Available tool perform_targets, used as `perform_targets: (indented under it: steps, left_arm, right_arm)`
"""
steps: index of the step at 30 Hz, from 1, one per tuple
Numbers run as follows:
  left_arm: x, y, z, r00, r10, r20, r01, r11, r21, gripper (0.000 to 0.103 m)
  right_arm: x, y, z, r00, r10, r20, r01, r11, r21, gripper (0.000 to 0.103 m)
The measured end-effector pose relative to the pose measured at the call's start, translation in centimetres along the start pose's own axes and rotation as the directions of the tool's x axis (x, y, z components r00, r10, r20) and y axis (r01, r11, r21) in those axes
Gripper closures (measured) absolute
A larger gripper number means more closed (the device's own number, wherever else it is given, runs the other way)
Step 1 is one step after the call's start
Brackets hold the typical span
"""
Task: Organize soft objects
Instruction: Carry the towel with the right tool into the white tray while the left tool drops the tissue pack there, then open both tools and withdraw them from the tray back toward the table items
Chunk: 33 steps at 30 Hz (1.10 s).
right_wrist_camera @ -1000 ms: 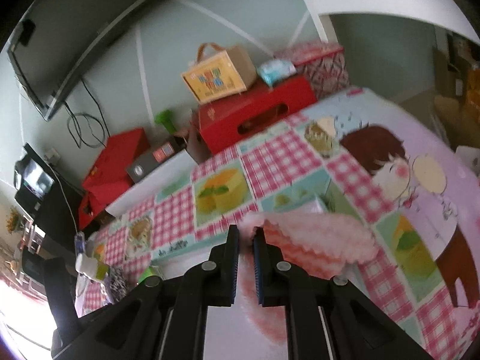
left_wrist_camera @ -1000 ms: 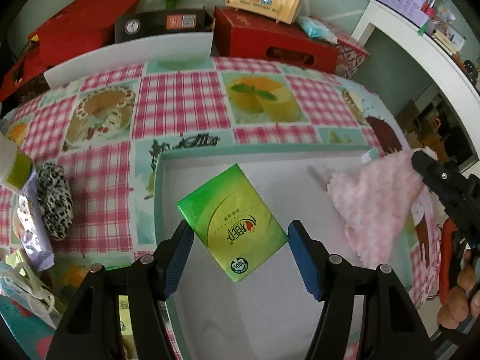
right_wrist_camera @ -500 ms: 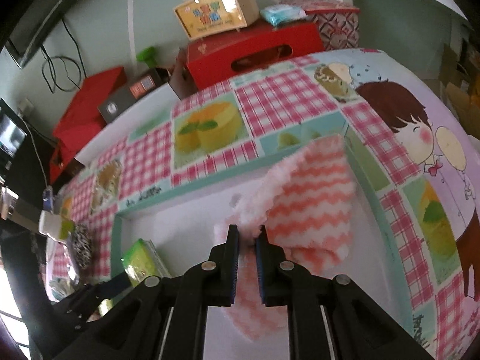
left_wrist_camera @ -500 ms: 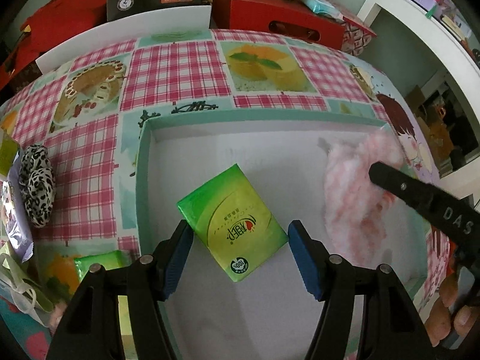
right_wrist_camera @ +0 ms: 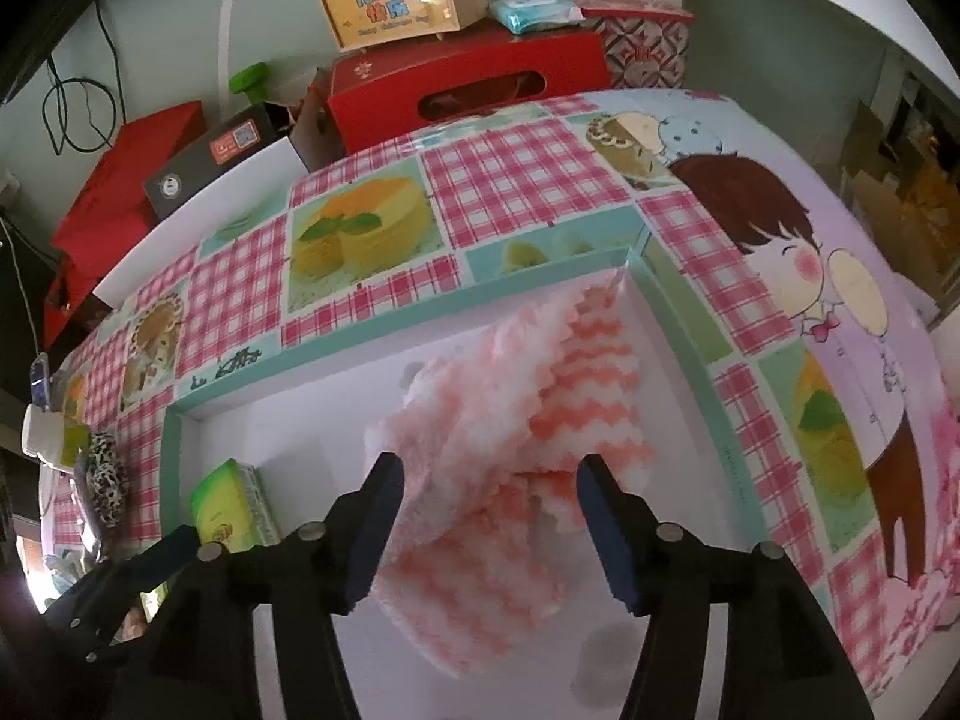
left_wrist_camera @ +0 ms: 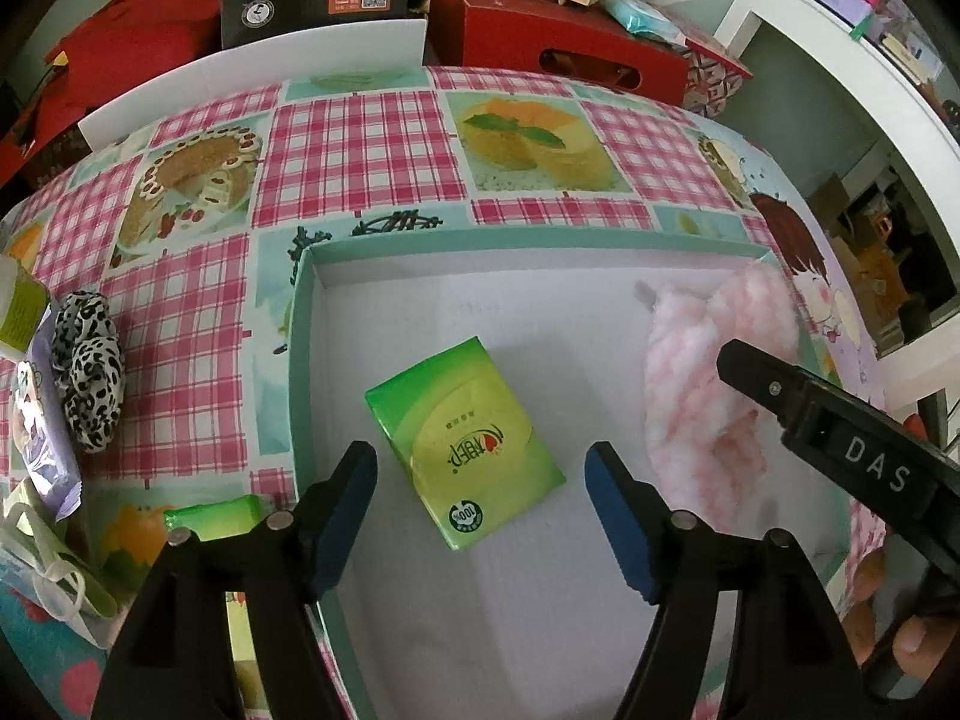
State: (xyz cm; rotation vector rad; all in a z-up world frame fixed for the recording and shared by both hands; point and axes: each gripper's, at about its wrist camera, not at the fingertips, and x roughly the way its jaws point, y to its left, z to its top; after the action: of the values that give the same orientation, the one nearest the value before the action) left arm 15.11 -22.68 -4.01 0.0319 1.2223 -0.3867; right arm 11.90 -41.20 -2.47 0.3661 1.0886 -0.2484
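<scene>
A shallow white tray with a teal rim (left_wrist_camera: 303, 324) (right_wrist_camera: 174, 438) lies on the patterned tablecloth. A green tissue pack (left_wrist_camera: 465, 441) (right_wrist_camera: 231, 510) lies inside it, between the fingers of my open left gripper (left_wrist_camera: 480, 510), which hangs just above it. A pink and white fluffy cloth (right_wrist_camera: 510, 438) (left_wrist_camera: 702, 396) lies crumpled at the tray's right side. My right gripper (right_wrist_camera: 489, 522) is open over the cloth's near part, its jaws either side of it. A leopard-print scrunchie (left_wrist_camera: 87, 378) (right_wrist_camera: 105, 480) lies left of the tray.
A second green pack (left_wrist_camera: 216, 516) lies at the tray's left front corner. Bags and packets (left_wrist_camera: 36, 480) crowd the left table edge. Red boxes (left_wrist_camera: 552, 42) (right_wrist_camera: 468, 84) and a black box (left_wrist_camera: 318, 6) stand behind the table. A white shelf (left_wrist_camera: 840, 78) stands at right.
My right gripper lowered the pink cloth into the tray and opened, letting it go. The left gripper stayed open over the green pack, drawing back slightly.
</scene>
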Motion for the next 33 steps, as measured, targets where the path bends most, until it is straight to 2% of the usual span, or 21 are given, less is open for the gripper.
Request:
perform_targets:
  steps: [4, 8, 11, 15, 17, 18, 19, 28, 33]
  left_arm:
    - [-0.3, 0.4, 0.1, 1.0, -0.015, 0.014, 0.016, 1.0, -0.024, 0.02]
    - [-0.8, 0.7, 0.2, 0.999, -0.003, 0.043, 0.005, 1.0, -0.028, 0.02]
    - [-1.1, 0.7, 0.3, 0.998, 0.001, 0.062, 0.001, 1.0, -0.03, 0.02]
    - [-1.6, 0.5, 0.3, 0.996, 0.007, 0.09, -0.005, 1.0, -0.023, 0.019]
    - [-1.6, 0.4, 0.3, 0.995, 0.012, 0.094, -0.01, 1.0, -0.02, 0.014]
    - [-1.6, 0.3, 0.3, 0.995, 0.01, 0.094, -0.008, 1.0, -0.02, 0.003]
    - [-1.7, 0.3, 0.3, 0.995, 0.007, 0.098, -0.005, 1.0, -0.02, 0.0]
    - [-2.5, 0.7, 0.4, 0.992, 0.001, 0.129, 0.004, 0.999, -0.038, 0.0]
    - [-2.8, 0.6, 0.4, 0.991, -0.03, 0.131, 0.035, 0.999, -0.037, 0.0]
  right_arm:
    - [-0.3, 0.3, 0.0, 1.0, -0.022, 0.009, 0.022, 1.0, -0.016, 0.031]
    - [-0.8, 0.3, 0.1, 0.999, -0.036, 0.036, 0.037, 0.999, -0.024, 0.018]
    - [-1.1, 0.1, 0.2, 0.998, -0.043, 0.051, 0.045, 0.999, -0.022, 0.015]
    - [-1.4, -0.1, 0.2, 0.996, -0.056, 0.064, 0.057, 0.998, -0.01, 0.0]
    - [-1.6, -0.3, 0.3, 0.995, -0.063, 0.072, 0.063, 0.998, -0.004, 0.0]
    - [-1.7, -0.4, 0.3, 0.995, -0.064, 0.075, 0.064, 0.998, 0.0, 0.0]
    - [-1.7, -0.4, 0.3, 0.995, -0.066, 0.077, 0.066, 0.998, 0.004, 0.0]
    - [-2.1, -0.9, 0.2, 0.991, -0.094, 0.092, 0.091, 0.995, 0.038, 0.0]
    - [-2.5, -1.1, 0.1, 0.99, -0.102, 0.1, 0.098, 0.994, 0.049, 0.0]
